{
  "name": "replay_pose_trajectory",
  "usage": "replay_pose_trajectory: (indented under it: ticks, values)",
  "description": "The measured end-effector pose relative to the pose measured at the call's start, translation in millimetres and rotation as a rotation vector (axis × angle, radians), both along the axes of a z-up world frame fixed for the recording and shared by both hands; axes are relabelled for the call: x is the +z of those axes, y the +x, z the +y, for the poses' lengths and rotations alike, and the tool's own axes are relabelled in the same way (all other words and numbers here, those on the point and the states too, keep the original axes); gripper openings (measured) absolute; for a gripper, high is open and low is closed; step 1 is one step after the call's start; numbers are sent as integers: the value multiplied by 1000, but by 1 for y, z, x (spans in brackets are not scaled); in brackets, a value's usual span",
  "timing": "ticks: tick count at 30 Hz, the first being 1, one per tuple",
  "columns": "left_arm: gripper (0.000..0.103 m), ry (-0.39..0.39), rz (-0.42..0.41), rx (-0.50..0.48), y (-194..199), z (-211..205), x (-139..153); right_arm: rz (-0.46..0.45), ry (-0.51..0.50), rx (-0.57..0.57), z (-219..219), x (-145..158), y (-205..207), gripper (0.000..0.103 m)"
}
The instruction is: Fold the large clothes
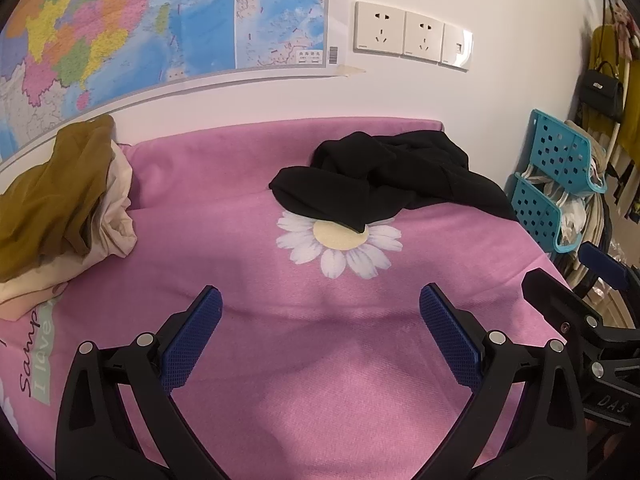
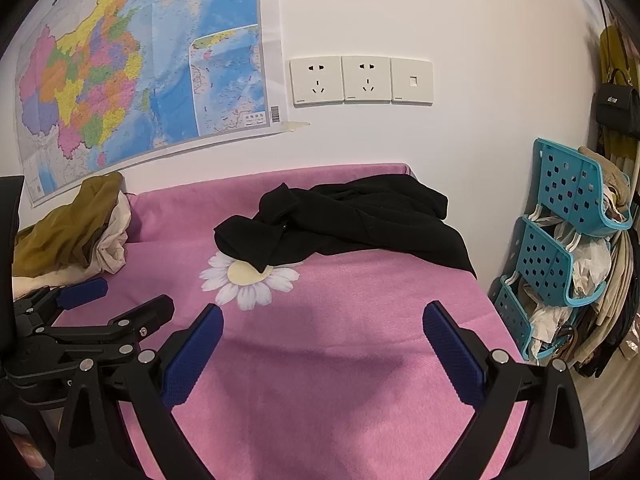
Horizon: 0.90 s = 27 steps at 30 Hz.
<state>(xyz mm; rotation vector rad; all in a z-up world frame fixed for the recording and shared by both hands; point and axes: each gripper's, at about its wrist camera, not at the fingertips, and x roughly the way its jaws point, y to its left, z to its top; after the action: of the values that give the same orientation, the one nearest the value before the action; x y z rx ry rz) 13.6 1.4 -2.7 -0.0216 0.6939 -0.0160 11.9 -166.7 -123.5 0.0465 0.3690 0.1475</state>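
Note:
A crumpled black garment (image 1: 384,178) (image 2: 344,224) lies at the far right of the pink cloth (image 1: 312,360) (image 2: 320,360), one corner over a printed daisy (image 1: 340,242) (image 2: 248,280). My left gripper (image 1: 320,300) hovers open above the near part of the cloth, well short of the garment, with nothing between its blue pads. My right gripper (image 2: 323,316) is likewise open and empty over the near cloth. In the right wrist view the left gripper (image 2: 120,300) shows at the left edge; in the left wrist view the right gripper (image 1: 568,276) shows at the right edge.
An olive and cream pile of clothes (image 1: 60,208) (image 2: 72,236) sits at the far left. A turquoise perforated rack (image 1: 556,184) (image 2: 560,248) stuffed with bags stands past the right edge. A map (image 2: 132,68) and wall sockets (image 2: 360,80) hang behind.

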Motion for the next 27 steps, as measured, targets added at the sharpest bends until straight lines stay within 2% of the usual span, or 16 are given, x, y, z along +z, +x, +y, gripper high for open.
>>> replay_pose_trajectory:
  ticks: [27]
  values:
    - [97,9,17,2,21,-2,-3,0,-15,10,1,2,22,97]
